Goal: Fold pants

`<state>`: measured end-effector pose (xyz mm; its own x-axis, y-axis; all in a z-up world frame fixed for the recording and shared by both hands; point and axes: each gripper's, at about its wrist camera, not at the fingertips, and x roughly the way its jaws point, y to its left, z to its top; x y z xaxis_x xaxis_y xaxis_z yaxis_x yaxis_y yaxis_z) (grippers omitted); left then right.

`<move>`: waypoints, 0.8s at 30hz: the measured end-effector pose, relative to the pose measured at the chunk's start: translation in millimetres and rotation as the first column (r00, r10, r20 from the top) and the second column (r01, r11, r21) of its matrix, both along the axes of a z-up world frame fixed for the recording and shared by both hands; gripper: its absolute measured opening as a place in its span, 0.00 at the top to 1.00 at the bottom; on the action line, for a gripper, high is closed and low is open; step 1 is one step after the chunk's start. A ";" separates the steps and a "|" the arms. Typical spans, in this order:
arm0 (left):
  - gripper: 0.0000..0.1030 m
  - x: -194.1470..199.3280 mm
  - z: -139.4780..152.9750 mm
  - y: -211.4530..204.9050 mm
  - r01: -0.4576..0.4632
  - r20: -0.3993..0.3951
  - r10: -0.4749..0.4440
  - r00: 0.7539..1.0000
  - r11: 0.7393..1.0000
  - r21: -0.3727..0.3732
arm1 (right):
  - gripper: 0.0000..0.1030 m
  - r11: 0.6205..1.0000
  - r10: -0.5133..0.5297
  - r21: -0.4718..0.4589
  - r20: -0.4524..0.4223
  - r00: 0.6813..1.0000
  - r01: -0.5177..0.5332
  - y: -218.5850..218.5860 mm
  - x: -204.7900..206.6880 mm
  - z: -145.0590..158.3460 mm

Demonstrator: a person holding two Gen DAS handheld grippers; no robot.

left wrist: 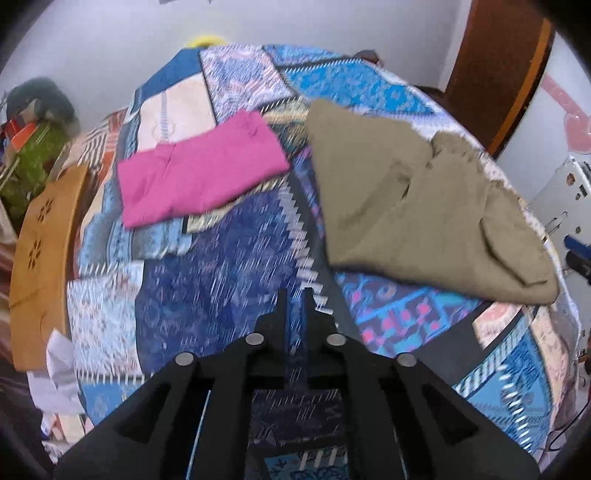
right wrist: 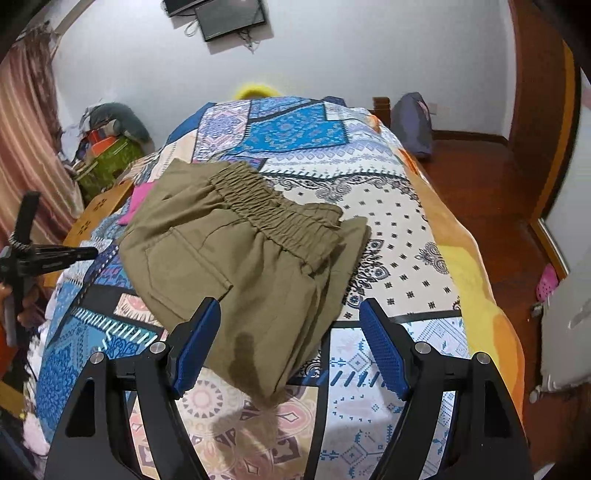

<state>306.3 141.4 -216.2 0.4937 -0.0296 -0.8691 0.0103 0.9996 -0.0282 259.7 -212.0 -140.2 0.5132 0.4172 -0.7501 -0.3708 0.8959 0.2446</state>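
Olive pants (right wrist: 236, 254) lay folded on patchwork bedspread (right wrist: 399, 236), pink cloth (left wrist: 199, 170) beside. L gripper (left wrist: 295, 295) fingers pressed together, nothing between. R gripper (right wrist: 290, 310) fingers spread, straddling pants' near edge w/o pinching.

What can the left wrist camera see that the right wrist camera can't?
Only the left wrist view shows the whole folded pink cloth and the left gripper with its jaws shut on nothing. Only the right wrist view shows the pants' elastic waistband, a screen on the wall, and the right gripper open, with the pants' near edge lying between its fingers. Both show the olive pants on the patchwork bedspread.
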 end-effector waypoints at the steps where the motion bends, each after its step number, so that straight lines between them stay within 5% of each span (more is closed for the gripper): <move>1: 0.87 4.5 2.5 -1.8 0.007 0.008 -0.007 1.000 1.000 -0.008 | 0.28 1.000 -0.010 0.013 -0.008 1.000 0.010 -1.4 1.7 -1.5; 4: 0.69 27.1 5.5 -6.2 0.020 0.036 -0.020 0.999 1.000 -0.014 | 0.28 0.998 -0.039 0.055 -0.053 0.998 0.042 -3.6 9.8 -9.5; 7: 0.65 52.0 1.4 -9.8 0.047 0.038 -0.045 0.998 0.998 -0.052 | 0.28 0.996 -0.038 0.082 -0.101 0.994 0.046 -0.6 18.9 -22.1; 15: 0.65 99.8 -31.5 -11.2 0.086 -0.034 -0.091 0.995 0.987 -0.138 | 0.28 0.990 -0.037 0.123 -0.223 0.974 0.066 -1.0 38.3 -54.4; 19: 0.65 107.2 -36.5 -12.6 0.107 -0.019 -0.113 0.993 0.974 -0.201 | 0.28 0.990 -0.018 0.129 -0.217 0.976 0.047 -0.4 42.6 -56.1; 21: 0.73 107.3 -35.3 -13.4 0.108 -0.004 -0.111 0.994 0.973 -0.206 | 0.43 0.990 0.010 0.138 -0.215 0.977 0.021 2.7 46.0 -56.2; 24: 0.86 101.4 -33.2 -12.6 0.097 0.000 -0.099 0.995 0.978 -0.186 | 0.50 0.992 0.028 0.129 -0.204 0.979 -0.001 5.6 51.9 -57.2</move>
<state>407.6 128.8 -249.4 0.4725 -0.2383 -0.8485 0.1067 0.9711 -0.2133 311.6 -206.4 -197.4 0.3475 0.5226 -0.7786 -0.3137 0.8473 0.4286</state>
